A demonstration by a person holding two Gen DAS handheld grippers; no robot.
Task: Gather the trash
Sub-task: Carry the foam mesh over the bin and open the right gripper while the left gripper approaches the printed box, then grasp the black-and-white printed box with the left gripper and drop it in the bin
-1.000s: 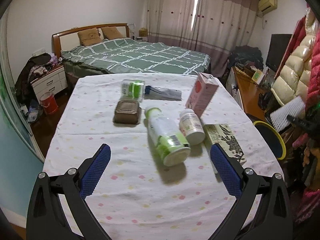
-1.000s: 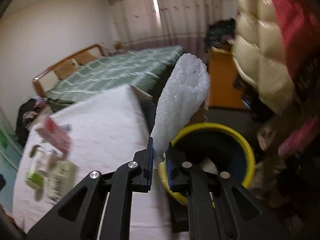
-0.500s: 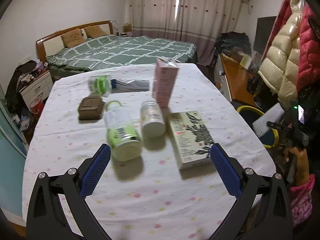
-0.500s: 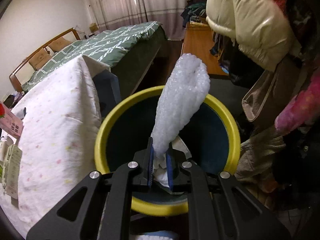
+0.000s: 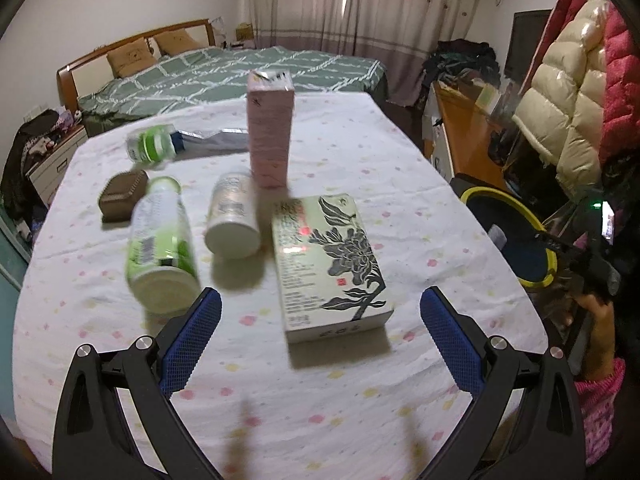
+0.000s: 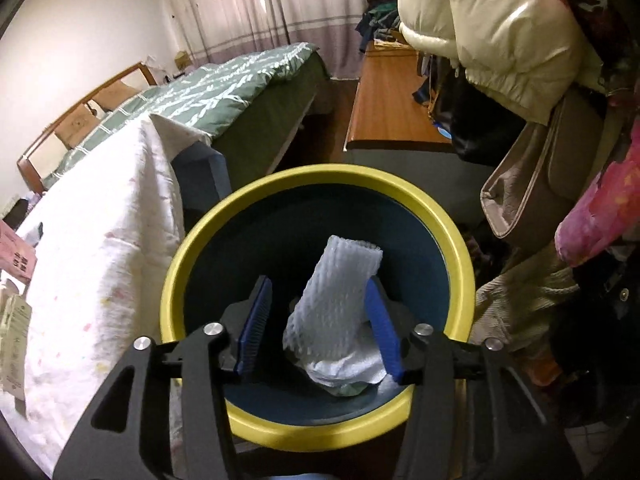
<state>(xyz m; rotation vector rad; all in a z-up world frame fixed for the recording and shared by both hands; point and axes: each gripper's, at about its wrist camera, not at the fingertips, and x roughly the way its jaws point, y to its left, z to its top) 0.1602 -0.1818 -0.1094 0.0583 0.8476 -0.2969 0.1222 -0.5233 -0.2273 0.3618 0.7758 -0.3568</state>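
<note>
**Foam sleeve released over the yellow-rimmed bin**

A white foam net sleeve [image 6: 334,296], the soft mesh wrap used around fruit, lies inside the bin [image 6: 224,224], leaning on crumpled white paper [image 6: 348,368] at the bottom. It looks very light, squashy and springy, with a ribbed, grippy surface; it would likely flatten under any pinch, so a hold across its middle or one end would serve equally well. Nothing about it seems fragile.

The right gripper [image 6: 320,320] hangs just above the bin mouth. Its blue-padded fingers have just been opening and now stand partly apart. The sleeve shows between them but lower down; the right pad may brush its edge, and no squeeze is visible.

The bin is dark blue inside with a bright yellow rim, and stands on the floor just beside the worktop [image 6: 100,208], which is draped in a white, dotted cloth.

On the worktop, the left gripper [image 5: 320,336] has its fingers wide and empty, facing a flat floral-printed box [image 5: 328,260]. Beyond lie a green-labelled bottle [image 5: 160,248] on its side, a white jar [image 5: 232,220] and an upright pink carton [image 5: 270,132].
</note>
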